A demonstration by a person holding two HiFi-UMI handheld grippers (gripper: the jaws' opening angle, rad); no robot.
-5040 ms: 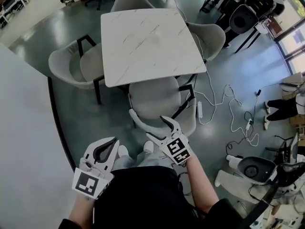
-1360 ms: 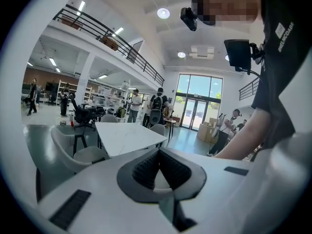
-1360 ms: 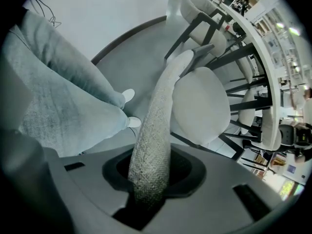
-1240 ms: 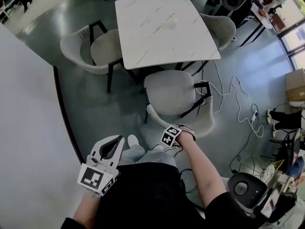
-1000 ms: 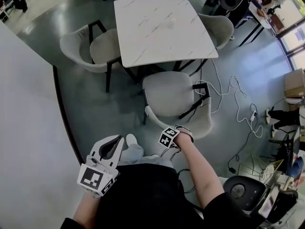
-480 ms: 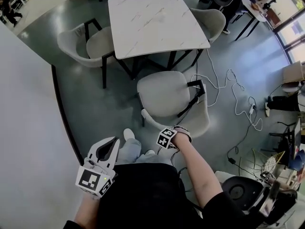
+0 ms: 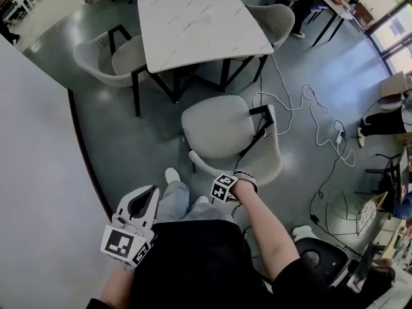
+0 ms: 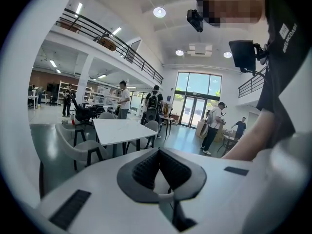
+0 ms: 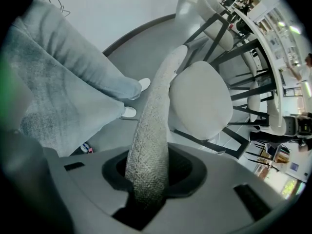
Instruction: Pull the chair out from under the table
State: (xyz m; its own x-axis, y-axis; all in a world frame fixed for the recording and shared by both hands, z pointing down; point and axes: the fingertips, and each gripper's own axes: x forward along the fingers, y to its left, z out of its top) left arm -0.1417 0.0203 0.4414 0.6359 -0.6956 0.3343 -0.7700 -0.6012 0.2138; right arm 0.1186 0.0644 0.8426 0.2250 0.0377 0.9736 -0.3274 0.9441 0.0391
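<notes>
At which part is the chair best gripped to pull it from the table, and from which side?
Grip the top rim of the backrest from above. The rim is thin and upright, on the side of the chair away from the table, so downward jaws fit over it. The right gripper is shut on it there.

A glossy grey-green floor (image 7: 129, 140) is seen, bounded at the left by a plain white wall (image 7: 32, 172) with a dark skirting (image 7: 84, 153). A white marble-topped table (image 7: 199, 24) is flanked by a grey shell chair (image 7: 96, 60). White cables (image 7: 315, 118) are trailed over the floor. Daylight is admitted through tall glass doors (image 8: 197, 99); round ceiling lights (image 8: 159, 12) are lit above a railed gallery (image 8: 107, 38).
</notes>
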